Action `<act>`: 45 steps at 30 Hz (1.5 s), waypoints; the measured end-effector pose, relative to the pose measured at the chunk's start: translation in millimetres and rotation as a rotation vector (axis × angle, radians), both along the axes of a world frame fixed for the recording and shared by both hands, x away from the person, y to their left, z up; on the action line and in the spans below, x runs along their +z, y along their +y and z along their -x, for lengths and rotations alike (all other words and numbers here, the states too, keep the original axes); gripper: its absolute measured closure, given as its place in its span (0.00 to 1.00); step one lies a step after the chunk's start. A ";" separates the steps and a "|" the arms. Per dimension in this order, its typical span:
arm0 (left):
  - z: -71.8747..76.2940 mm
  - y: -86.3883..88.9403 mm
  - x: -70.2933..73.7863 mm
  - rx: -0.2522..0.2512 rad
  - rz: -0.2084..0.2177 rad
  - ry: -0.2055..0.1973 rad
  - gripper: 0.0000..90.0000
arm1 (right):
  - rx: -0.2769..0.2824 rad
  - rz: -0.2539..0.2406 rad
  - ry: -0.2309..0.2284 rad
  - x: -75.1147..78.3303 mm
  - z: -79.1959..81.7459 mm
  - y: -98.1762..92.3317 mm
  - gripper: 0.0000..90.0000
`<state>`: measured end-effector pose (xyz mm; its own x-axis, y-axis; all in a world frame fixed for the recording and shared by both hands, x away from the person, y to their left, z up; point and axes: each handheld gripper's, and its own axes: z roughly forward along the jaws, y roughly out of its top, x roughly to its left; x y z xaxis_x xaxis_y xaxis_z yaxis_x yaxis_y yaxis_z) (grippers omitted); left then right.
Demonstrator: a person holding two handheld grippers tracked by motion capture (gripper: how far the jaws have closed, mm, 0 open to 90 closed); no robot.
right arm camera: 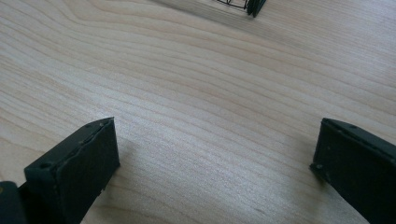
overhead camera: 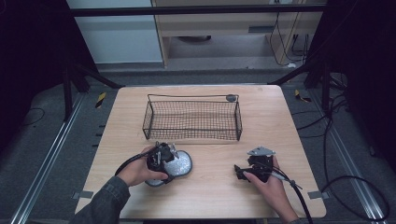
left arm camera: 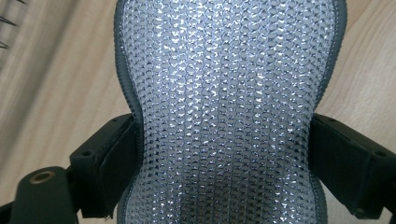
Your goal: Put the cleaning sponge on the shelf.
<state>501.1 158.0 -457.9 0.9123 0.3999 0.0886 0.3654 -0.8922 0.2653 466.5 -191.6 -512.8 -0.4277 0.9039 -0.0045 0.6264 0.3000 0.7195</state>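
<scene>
While the left hand-held gripper (left arm camera: 224, 154) pinches the silvery mesh-covered, grey-edged pad (left arm camera: 224, 93) at its waist, lift it level toward the black wire basket (overhead camera: 192, 120); the right hand-held gripper (right arm camera: 215, 158) gapes empty.

A dark grey-green sleeve (overhead camera: 103, 201) is worn on the left forearm. The left gripper (overhead camera: 161, 158) is built of black parts, and a black cable is trailed from it. The right gripper (overhead camera: 252, 169) is topped by a grey three-cornered plate. Black, blocky jaws with small screw holes are seen in both gripper views.
</scene>
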 end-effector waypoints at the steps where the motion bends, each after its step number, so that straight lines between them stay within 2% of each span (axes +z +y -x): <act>1: 0.0 0.4 3.7 -0.002 0.001 -0.009 0.13 | 0.000 0.000 0.000 0.0 0.0 0.0 0.01; 8: -1.8 3.3 23.4 -0.018 0.009 -0.073 0.13 | 0.001 -0.001 -0.001 0.0 0.0 -0.1 0.01; 16: -1.7 5.8 35.3 -0.030 0.005 -0.112 0.13 | 0.001 -0.001 -0.001 0.0 0.0 -0.1 0.00; 25: -1.1 0.2 53.6 -0.087 -0.053 -0.177 0.13 | 0.001 0.000 -0.001 -0.1 0.1 0.0 0.01; 31: -6.3 0.1 66.6 -0.093 -0.052 -0.215 0.14 | -0.001 -0.001 -0.001 -0.1 0.2 0.2 0.00; 43: -19.8 0.3 91.4 -0.126 -0.096 -0.270 0.14 | 0.001 -0.002 -0.002 -0.2 0.0 0.5 0.00; 45: -22.9 -0.5 93.8 -0.125 -0.093 -0.276 0.14 | 0.000 -0.004 -0.002 -0.2 0.0 0.7 0.00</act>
